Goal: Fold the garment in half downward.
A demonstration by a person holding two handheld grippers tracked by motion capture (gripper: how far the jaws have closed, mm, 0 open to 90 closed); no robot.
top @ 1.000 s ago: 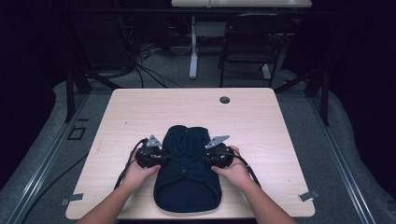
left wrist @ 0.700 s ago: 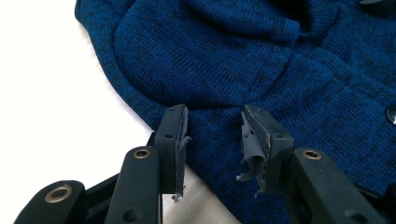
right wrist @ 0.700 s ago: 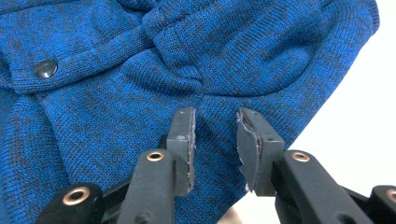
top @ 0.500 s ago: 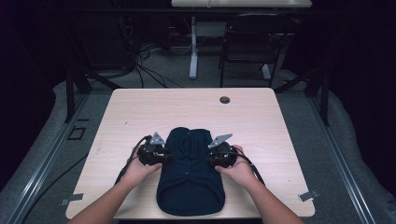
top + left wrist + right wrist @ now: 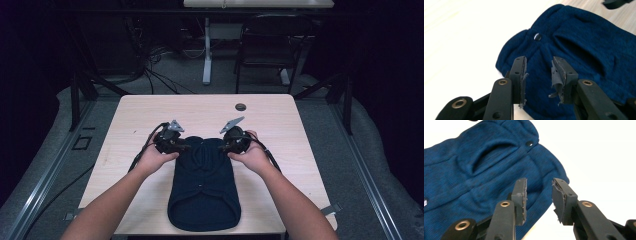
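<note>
Now blue garment (image 5: 202, 192) overhangs table (image 5: 300, 150) near edge; far half bare.

The high view is dimly lit, with the surroundings lost in darkness and the worktop (image 5: 150, 115) softly lit from above. In both gripper views the worktop is overexposed to white glare; nearby tool parts are slightly blurred.

Left tool (image 5: 184, 146) jaws just narrowing, right tool (image 5: 224, 146) jaws just widening, both gaps empty.
</note>
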